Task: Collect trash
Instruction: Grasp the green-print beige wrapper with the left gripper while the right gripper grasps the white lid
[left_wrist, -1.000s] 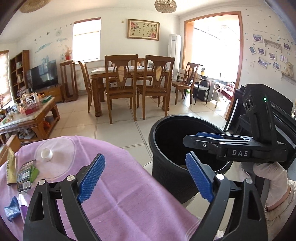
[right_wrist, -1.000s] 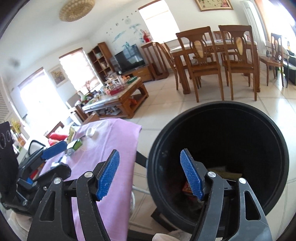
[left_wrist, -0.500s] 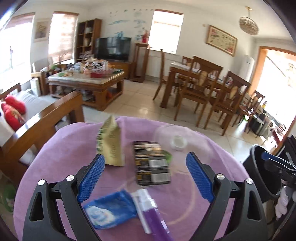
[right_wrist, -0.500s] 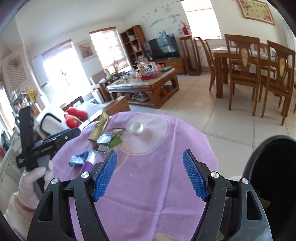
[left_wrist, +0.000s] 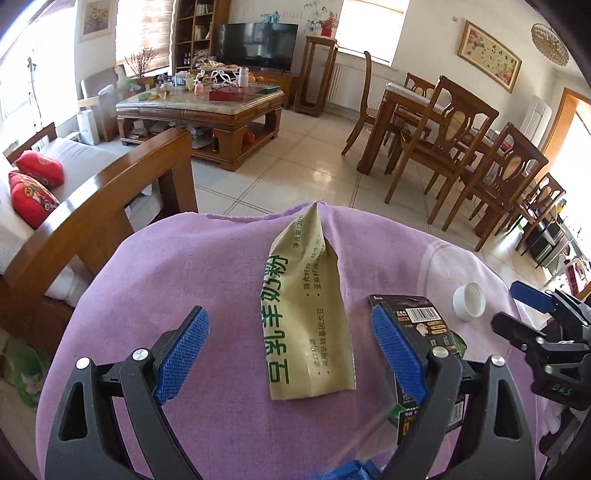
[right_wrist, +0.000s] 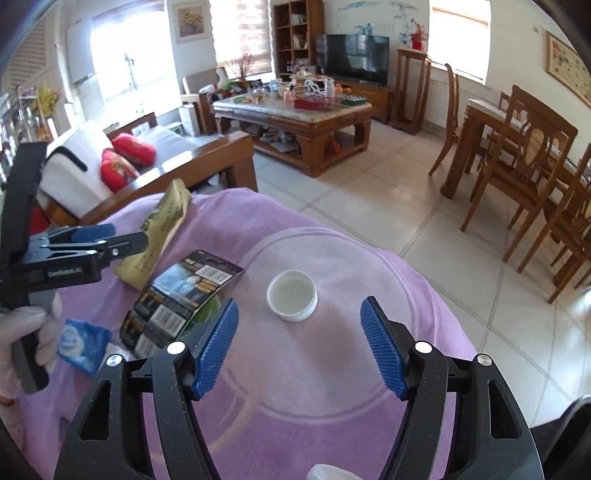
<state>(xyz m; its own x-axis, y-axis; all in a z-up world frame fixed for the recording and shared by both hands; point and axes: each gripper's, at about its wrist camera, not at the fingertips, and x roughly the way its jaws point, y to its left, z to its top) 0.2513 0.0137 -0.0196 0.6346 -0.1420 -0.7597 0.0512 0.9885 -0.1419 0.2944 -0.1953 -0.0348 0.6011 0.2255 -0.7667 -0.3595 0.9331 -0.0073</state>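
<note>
Sachet (left_wrist: 308, 314), light and limp beside the white cap (right_wrist: 292, 294), suits a mid-body pinch; left tool (left_wrist: 291, 354) stands released, right tool (right_wrist: 299, 347) is closing, empty.

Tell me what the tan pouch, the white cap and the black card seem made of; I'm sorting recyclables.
Tan pouch: likely plastic or foil laminate, matte, creased and standing stiffly at its torn end.
White cap: moulded plastic, smooth, slightly glossy rim.
Black card: printed cardboard, glossy, barcodes showing; possibly a blister-pack backing.
</note>
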